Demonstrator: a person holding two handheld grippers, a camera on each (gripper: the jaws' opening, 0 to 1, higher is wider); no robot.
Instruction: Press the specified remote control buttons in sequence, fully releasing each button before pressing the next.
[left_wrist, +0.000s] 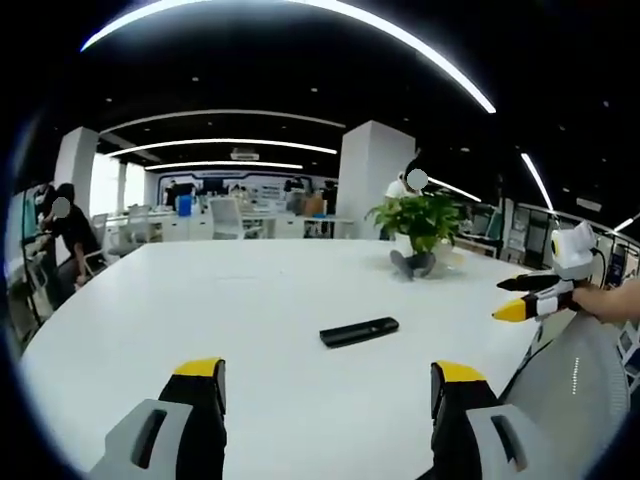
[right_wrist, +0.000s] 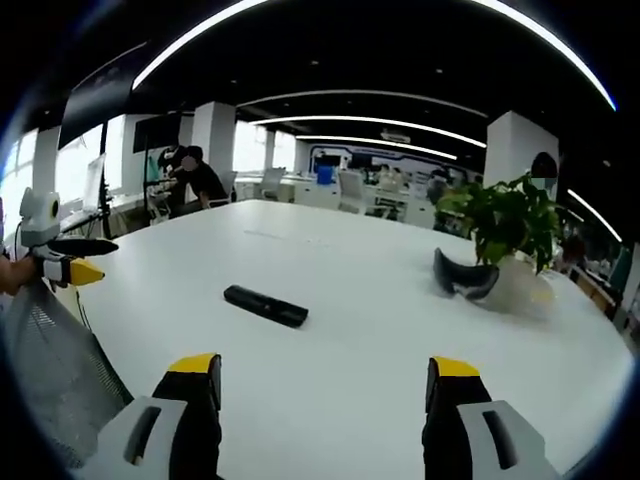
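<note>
The black remote (left_wrist: 359, 331) lies flat and untouched mid-bench (left_wrist: 250, 300), well ahead of the left tool (left_wrist: 328, 382) and right tool (right_wrist: 326, 380), both wide open and empty, so pressing seems unstarted; next, one tip must close in over the first button.

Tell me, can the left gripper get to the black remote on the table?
Probably yes. The remote lies alone on the white table, ahead of the open left gripper, with bare tabletop between them. The potted plant stands farther back.
</note>
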